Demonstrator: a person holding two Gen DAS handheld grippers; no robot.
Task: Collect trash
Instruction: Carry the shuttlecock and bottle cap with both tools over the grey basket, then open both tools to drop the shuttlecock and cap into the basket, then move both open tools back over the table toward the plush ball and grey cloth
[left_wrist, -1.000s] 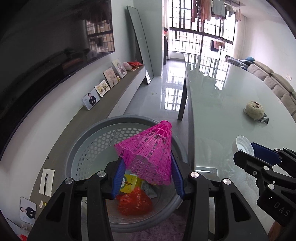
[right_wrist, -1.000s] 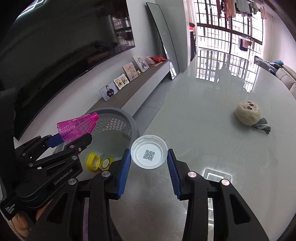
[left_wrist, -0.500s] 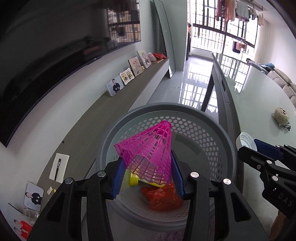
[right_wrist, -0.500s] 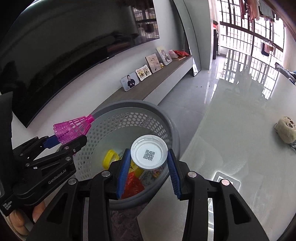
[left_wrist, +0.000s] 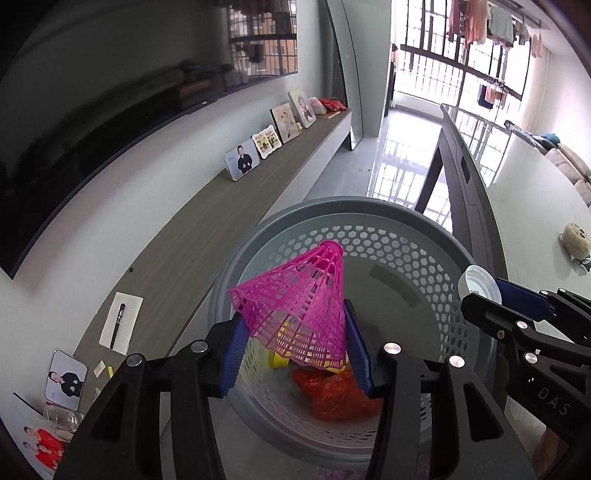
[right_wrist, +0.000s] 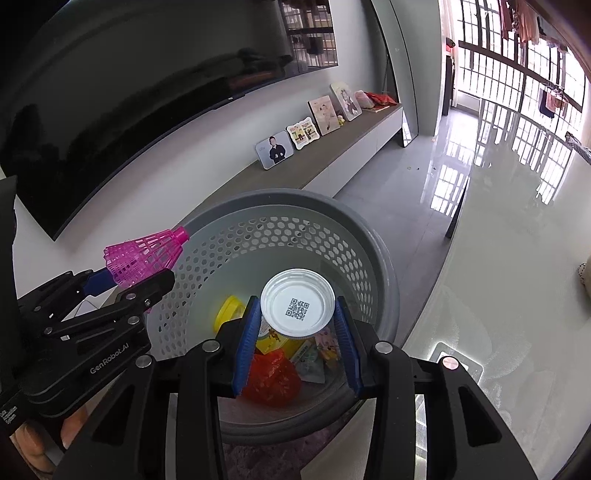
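A: Item one, far left: left gripper (left_wrist: 295, 354), over the open mouth of the grey perforated basket (left_wrist: 369, 210). Contents of its fingers (left_wrist: 232, 350): one pink shuttlecock (left_wrist: 299, 310), cork end pointing away, skirt between the blue pads. The jaws are opening now; the skirt looks near to slipping free.

B: Logged. Already in the basket?

A: At the bottom: a crumpled red bag (right_wrist: 271, 376), a yellow ring-shaped piece (right_wrist: 229, 308), a yellow printed packet (right_wrist: 277, 341) and some paper wrappers (right_wrist: 314, 360). So several pieces are collected.

B: Next item along?

A: Right gripper (right_wrist: 297, 332), also above the basket, just beside the left one. Its fingers (right_wrist: 245, 343) are clamped on a white round lid (right_wrist: 297, 306) bearing a printed code square, held flat-face to the camera. No sign of release there.

B: Outstanding?

A: Two drops, by my reckoning: shuttlecock first, lid after. Further right, on the pale glossy surface (left_wrist: 535, 229), one round beige thing (left_wrist: 574, 240) with a grey scrap beside it. Whether that counts as trash I cannot tell; if so, it remains to fetch.
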